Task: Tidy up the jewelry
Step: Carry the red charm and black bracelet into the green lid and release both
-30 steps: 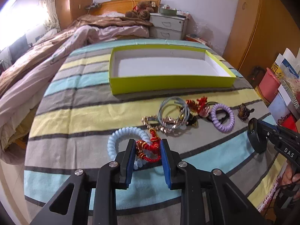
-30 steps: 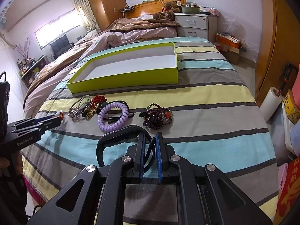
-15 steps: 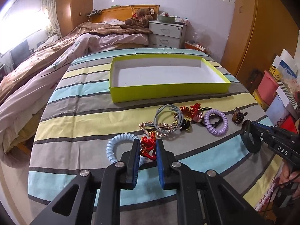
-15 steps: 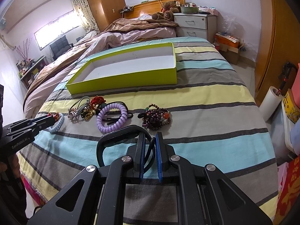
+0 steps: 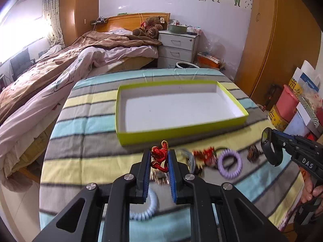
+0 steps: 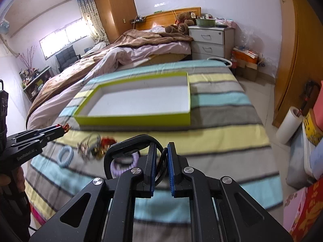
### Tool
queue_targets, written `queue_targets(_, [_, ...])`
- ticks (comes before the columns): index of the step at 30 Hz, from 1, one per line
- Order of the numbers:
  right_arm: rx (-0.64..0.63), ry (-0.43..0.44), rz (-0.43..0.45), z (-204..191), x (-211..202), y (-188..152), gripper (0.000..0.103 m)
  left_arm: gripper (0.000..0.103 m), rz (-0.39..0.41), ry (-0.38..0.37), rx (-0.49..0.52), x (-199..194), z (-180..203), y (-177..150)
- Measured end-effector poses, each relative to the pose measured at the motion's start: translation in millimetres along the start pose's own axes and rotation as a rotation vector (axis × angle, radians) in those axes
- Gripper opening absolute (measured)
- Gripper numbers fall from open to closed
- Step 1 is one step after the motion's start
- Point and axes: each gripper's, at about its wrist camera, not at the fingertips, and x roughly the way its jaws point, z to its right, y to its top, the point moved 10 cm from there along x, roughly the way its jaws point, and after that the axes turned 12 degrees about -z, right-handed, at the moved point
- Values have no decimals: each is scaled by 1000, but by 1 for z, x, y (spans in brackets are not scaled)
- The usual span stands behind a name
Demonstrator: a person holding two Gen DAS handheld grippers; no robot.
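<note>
My left gripper (image 5: 159, 156) is shut on a red knotted cord bracelet (image 5: 159, 154) and holds it above the striped cloth, just short of the lime-green tray (image 5: 181, 135), which is white inside. My right gripper (image 6: 161, 151) is shut on a black band (image 6: 129, 143) that loops out to its left, lifted off the cloth. On the cloth lie a pale blue coil tie (image 5: 145, 209), a purple coil tie (image 5: 230, 164), a red and gold piece (image 5: 203, 154) and a dark bead bracelet (image 5: 253, 153).
The striped cloth covers a table (image 5: 80, 141) with a bed (image 5: 60, 70) to the left and behind. A white drawer unit (image 5: 177, 46) stands at the back. Boxes and bags (image 5: 292, 111) crowd the floor on the right.
My left gripper closed on the red cord bracelet and lifted it off the cloth toward the tray. My right gripper rose with the black band and moved left over the jewelry.
</note>
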Motion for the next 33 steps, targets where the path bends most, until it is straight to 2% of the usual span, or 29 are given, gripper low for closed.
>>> queue_targets(3, [-9,-11,13,0,2,15,11,17,-5,-35,-7,7,-1,15])
queue_targets(9, [-11,-33,10,5,17,47,11,17,-5,-55,-23,23,-8,41])
queue_targets(19, [2,-42,-58,13,64,90,11,17,-29,-48,-52,57,-23,79])
queue_targets(21, [9,-52,-76,17,75,96,11,17,-42,-67,-58,65,-25,83])
queue_targets(33, [7,-90,-148,26,116,113,11,17,-110,-55,-53,112,-31,99])
